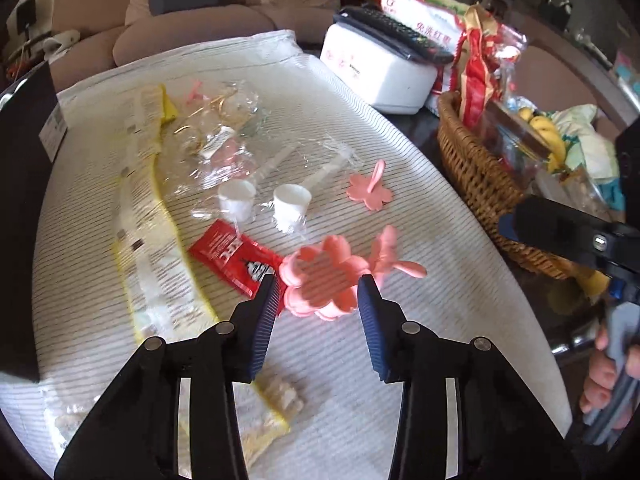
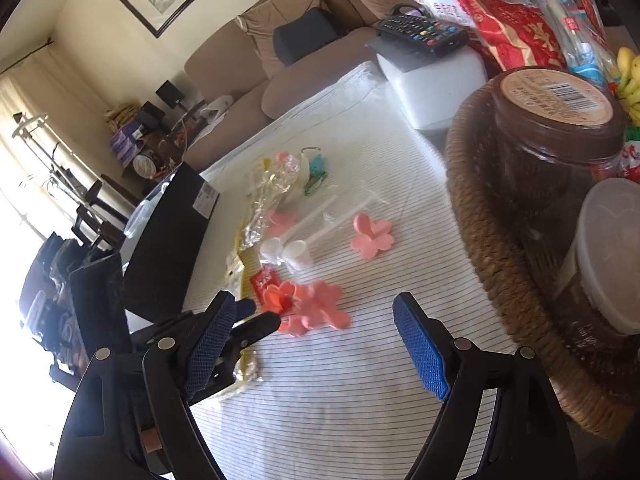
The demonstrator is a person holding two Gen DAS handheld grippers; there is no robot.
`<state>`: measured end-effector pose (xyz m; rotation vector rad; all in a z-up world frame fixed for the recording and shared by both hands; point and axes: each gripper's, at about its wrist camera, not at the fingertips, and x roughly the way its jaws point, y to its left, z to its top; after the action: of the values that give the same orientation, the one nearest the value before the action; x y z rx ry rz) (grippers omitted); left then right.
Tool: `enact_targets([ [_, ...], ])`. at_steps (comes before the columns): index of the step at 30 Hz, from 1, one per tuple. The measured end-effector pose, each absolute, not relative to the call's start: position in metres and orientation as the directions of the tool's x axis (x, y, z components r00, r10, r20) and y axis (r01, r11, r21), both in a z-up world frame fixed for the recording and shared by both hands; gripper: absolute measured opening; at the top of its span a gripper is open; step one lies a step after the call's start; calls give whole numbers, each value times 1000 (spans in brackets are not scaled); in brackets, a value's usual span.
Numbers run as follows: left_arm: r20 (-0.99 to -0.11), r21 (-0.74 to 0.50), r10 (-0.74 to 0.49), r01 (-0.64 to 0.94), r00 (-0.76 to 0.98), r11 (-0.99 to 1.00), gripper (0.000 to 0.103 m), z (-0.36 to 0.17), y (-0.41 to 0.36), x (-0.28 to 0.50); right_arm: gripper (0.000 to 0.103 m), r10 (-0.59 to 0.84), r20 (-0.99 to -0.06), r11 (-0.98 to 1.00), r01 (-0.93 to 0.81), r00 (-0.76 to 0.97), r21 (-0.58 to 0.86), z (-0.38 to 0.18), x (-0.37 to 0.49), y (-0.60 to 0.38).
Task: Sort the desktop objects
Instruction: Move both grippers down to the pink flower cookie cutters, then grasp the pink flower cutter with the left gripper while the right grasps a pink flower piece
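My left gripper [image 1: 318, 290] is open, its fingers on either side of a pink flower-shaped cup [image 1: 320, 284] on the striped cloth [image 1: 360, 120]; the cup also shows in the right wrist view [image 2: 308, 308]. A red KFC sachet [image 1: 236, 258] lies just left of it. A flat pink flower piece [image 1: 370, 190] lies further back, and it also shows in the right wrist view [image 2: 372, 236]. Two white scoops [image 1: 264, 198] in clear wrap lie behind. My right gripper [image 2: 316, 320] is open and empty above the cloth, to the right of the left gripper.
A wicker basket [image 1: 472, 168] with snacks, bananas and a brown jar [image 2: 552, 128] stands at the right. A white box [image 1: 376, 68] with a remote on it is at the back. A black box [image 2: 168, 240] stands at the left edge. Yellow packaging [image 1: 144, 208] and clear bags lie left.
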<state>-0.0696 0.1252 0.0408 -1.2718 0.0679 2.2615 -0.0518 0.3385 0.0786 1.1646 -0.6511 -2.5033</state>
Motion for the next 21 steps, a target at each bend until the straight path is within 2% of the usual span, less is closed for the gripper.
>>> enact_targets([
  [3,-815,-206,422,-482,-398,-852,37,45,113,-63,83,-456,-648,-855,98,-610,510,75,-54,327],
  [6,-823,-178,400,-487,-403,-855,42,43,109,-59,83,-427,-682,-882,107,-594,458,66,-57,314],
  [9,-827,-193,411,-494,-384,-848,61,35,115,-59,83,-368,-721,-919,113,-587,378,59,-59,303],
  [10,-823,-201,421,-497,-381,-844,64,33,117,-58,82,-356,-729,-926,114,-585,360,57,-59,300],
  [12,-821,-210,430,-502,-375,-839,66,29,122,-59,61,-331,-748,-939,121,-575,323,53,-60,296],
  [13,-823,-208,429,-506,-372,-837,66,27,126,-61,33,-318,-760,-945,120,-567,305,51,-61,295],
  [14,-825,-199,425,-512,-372,-835,66,25,131,-62,21,-306,-771,-949,114,-559,294,48,-62,295],
  [21,-841,-141,396,-557,-368,-818,65,13,155,-82,22,-306,-807,-949,92,-506,302,30,-72,299],
])
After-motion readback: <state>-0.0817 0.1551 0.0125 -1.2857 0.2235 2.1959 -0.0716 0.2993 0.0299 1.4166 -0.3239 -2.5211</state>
